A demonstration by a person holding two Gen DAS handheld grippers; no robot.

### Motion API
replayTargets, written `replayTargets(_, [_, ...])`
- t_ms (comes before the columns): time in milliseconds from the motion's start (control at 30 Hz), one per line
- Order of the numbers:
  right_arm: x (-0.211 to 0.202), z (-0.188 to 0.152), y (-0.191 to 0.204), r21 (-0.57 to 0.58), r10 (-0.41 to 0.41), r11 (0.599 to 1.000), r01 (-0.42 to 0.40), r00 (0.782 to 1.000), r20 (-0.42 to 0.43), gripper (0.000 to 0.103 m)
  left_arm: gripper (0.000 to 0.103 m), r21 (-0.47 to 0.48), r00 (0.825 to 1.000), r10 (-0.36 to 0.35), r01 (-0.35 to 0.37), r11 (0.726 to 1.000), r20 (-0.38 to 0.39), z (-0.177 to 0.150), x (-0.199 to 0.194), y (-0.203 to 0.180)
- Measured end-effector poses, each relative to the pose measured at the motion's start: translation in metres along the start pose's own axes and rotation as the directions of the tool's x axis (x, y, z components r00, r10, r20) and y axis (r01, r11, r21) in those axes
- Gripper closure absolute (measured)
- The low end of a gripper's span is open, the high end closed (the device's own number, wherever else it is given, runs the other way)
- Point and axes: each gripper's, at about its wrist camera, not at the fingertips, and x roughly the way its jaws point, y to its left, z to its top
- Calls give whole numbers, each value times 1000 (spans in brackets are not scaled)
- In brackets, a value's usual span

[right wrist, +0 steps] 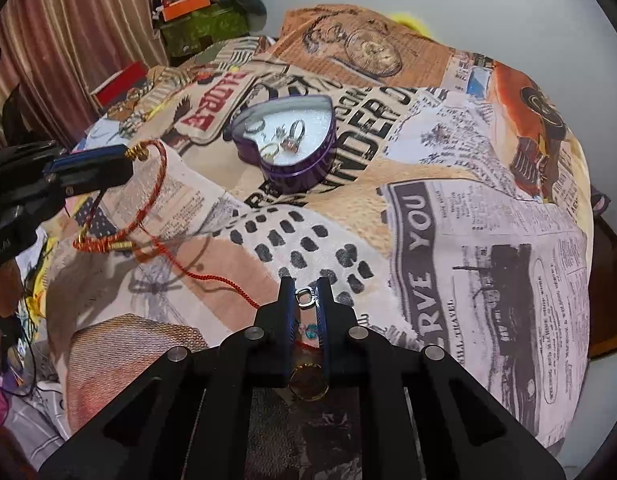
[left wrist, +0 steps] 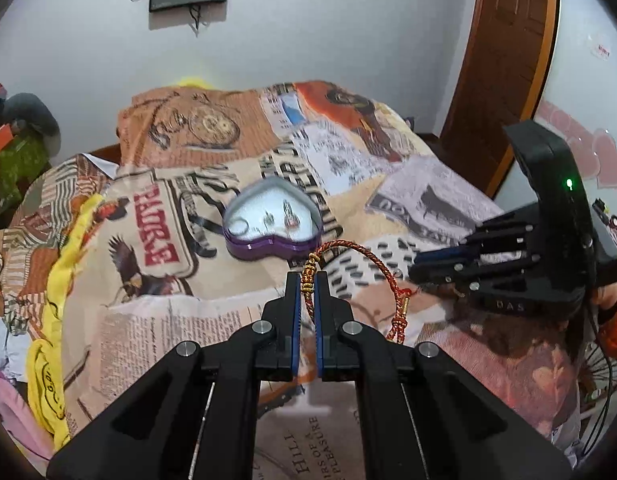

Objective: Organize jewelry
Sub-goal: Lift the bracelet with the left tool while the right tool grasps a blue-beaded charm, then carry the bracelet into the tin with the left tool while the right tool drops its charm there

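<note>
- Far left of the left wrist view there's a yellow cloth [left wrist: 48, 320] bunched along the edge of the printed blanket [left wrist: 156, 320], nothing touching it.
- Centre of that view, a bit above the middle: the purple heart-shaped box [left wrist: 273, 222] sits open on the blanket with a few rings on its white lining. From the right wrist view it's in the upper middle [right wrist: 286, 142], and you can make out a gold ring [right wrist: 269, 150] and one with a pinkish stone [right wrist: 289, 143] inside.
- Just below the box, lower centre, the left gripper [left wrist: 307, 280] is clamped on the red and gold braided bracelet [left wrist: 350, 256], pinching it at the gold beads. The rest loops off to the right and hangs down, lifted clear of the box.
- Right side of the left wrist view: the right gripper [left wrist: 420, 265] comes in from the edge, tips low over the blanket near the bracelet's loop.
- In its own view, bottom centre, the right gripper [right wrist: 306, 294] is squeezed on a small silver ring [right wrist: 305, 298].
- Right under it, a plain gold ring [right wrist: 308, 384] lies on the blanket between the arms.
</note>
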Motion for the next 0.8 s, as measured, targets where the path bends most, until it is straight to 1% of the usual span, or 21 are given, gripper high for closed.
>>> replayTargets(200, [-31, 7, -10, 43, -8, 999, 5, 997, 82, 94, 99, -4, 998, 2, -2, 1000, 69, 17, -21, -2])
replayTargets(367, [-54, 14, -12, 51, -36, 998, 29, 989, 147, 94, 99, 7, 994, 9, -9, 1000, 109, 29, -32, -5])
replayTargets(567, [-68, 23, -15, 76, -24, 997, 8, 979, 205, 94, 99, 16, 992, 29, -31, 999, 120, 37, -32, -4])
replayTargets(800, [-70, 45, -8, 58, -15, 998, 1, 968, 251, 94, 99, 4, 994, 59, -60, 998, 95, 41, -11, 8])
